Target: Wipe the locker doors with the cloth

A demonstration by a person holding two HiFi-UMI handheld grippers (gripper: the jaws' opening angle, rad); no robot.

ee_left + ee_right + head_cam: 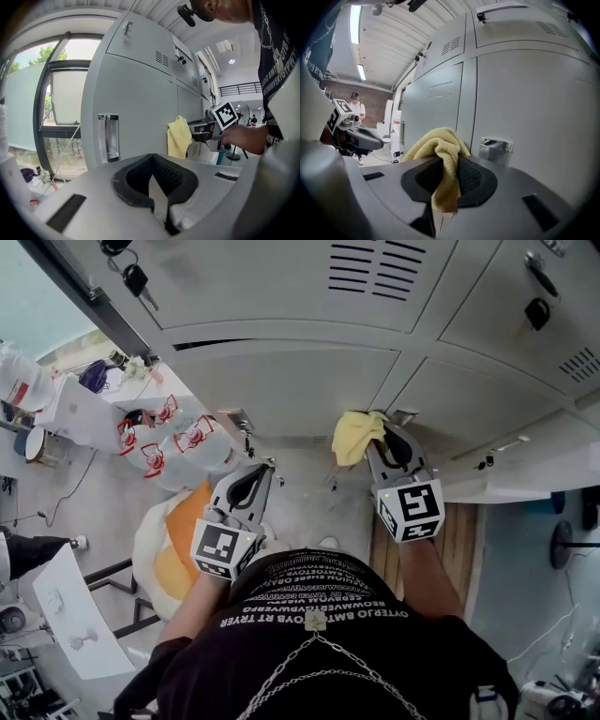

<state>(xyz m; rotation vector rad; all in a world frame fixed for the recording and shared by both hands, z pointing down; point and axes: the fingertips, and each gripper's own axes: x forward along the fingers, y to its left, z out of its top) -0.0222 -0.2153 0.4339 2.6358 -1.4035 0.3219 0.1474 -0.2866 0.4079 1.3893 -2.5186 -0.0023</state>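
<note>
Right now the right gripper (380,442) sits just right of centre in the head view, its jaws closed on a yellow cloth (354,435). In the right gripper view the cloth (440,154) is pinched between the black pads, with a bunch spilling over the tips and a tail hanging down at the middle of the frame. The bunched end is up at the face of the grey locker doors (309,381), which fill the upper half of the head view; contact looks likely but cannot be confirmed. A recessed handle (496,147) sits just right of the cloth.

The left gripper (264,470) is left of centre in the head view, clear of the lockers and near their foot. Its own view shows the jaws (153,154) drawn together at the tips with nothing between them. That view also shows the cloth (179,137) at centre right, against the door, with another recessed handle (108,137) to its left and a window (61,103) at the far left.

Keys (136,279) hang from a lock at the upper left of the head view, vent slots (375,266) are at the top centre, and printed bags (178,442) lie on the floor at the left
</note>
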